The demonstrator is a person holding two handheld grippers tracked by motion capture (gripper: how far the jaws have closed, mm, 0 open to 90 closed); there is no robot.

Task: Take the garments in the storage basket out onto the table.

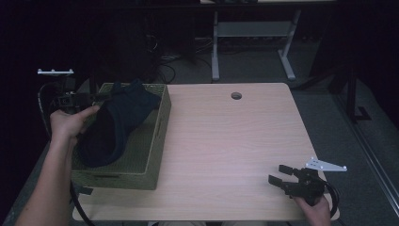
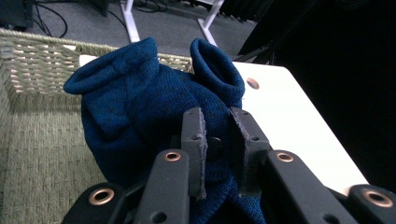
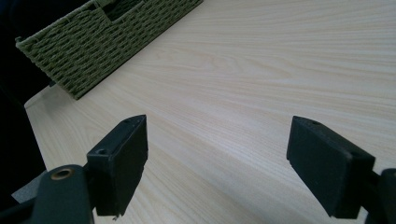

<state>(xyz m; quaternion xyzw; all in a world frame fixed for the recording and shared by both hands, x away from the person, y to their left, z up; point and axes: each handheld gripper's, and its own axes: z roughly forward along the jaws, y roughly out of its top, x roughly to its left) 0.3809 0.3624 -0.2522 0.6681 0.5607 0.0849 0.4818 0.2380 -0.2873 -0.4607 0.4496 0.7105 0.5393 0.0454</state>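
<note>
A dark blue knitted garment hangs partly out of a green woven basket at the table's left. My left gripper is shut on a fold of the blue garment, its pads pinching the knit above the basket. My right gripper rests near the table's front right corner, open, with nothing between its pads; bare wood lies under them.
The light wooden table has a round cable hole near its far edge. The basket's corner lies ahead of the right gripper. Beyond the table stand a desk frame and cables on a dark floor.
</note>
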